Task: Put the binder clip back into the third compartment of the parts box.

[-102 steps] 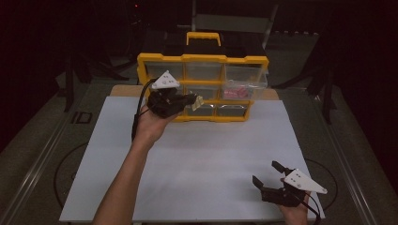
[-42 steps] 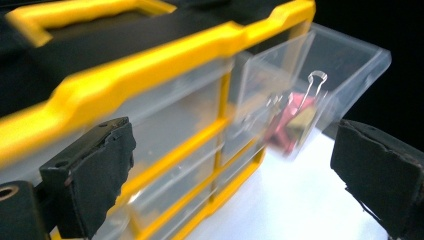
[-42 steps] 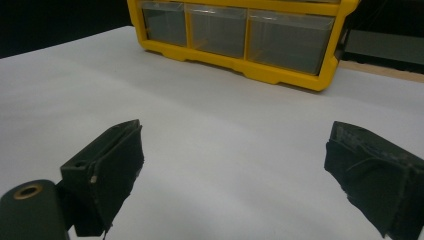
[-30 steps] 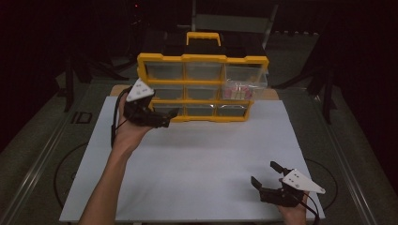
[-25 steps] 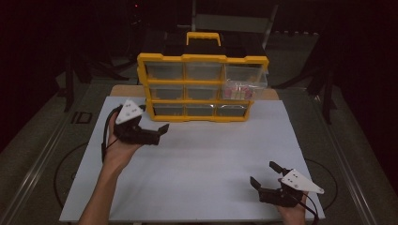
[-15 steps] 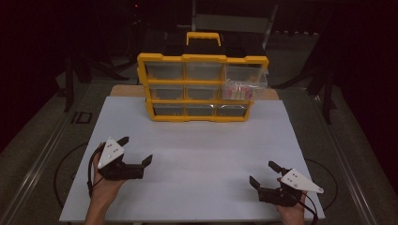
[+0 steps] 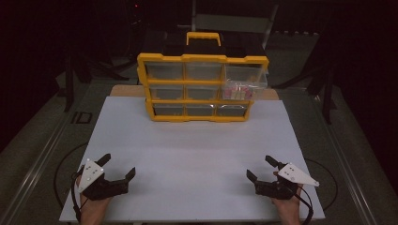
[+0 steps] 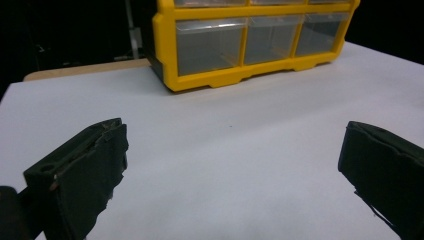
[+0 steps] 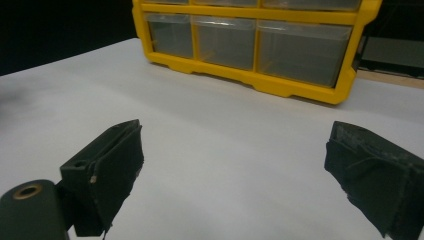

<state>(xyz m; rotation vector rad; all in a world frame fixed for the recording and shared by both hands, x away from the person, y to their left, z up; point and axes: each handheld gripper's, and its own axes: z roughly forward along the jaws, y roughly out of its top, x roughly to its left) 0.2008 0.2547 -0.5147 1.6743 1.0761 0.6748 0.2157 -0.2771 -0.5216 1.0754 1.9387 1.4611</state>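
Back from the cabinet comes the left tongs (image 7: 118, 168), now at the bench's (image 7: 197, 150) near edge, wide open and empty. Right tongs (image 7: 262, 169) likewise gape, empty. Open white surface ahead; yellow drawer cabinet (image 7: 202, 87) stands at the far edge.

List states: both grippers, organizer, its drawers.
Left gripper: open, empty, at the near left of the table.
Right gripper: open, empty, near right.
Organizer: upright at the far edge.
Drawers: most shut; upper right one looks pulled out.
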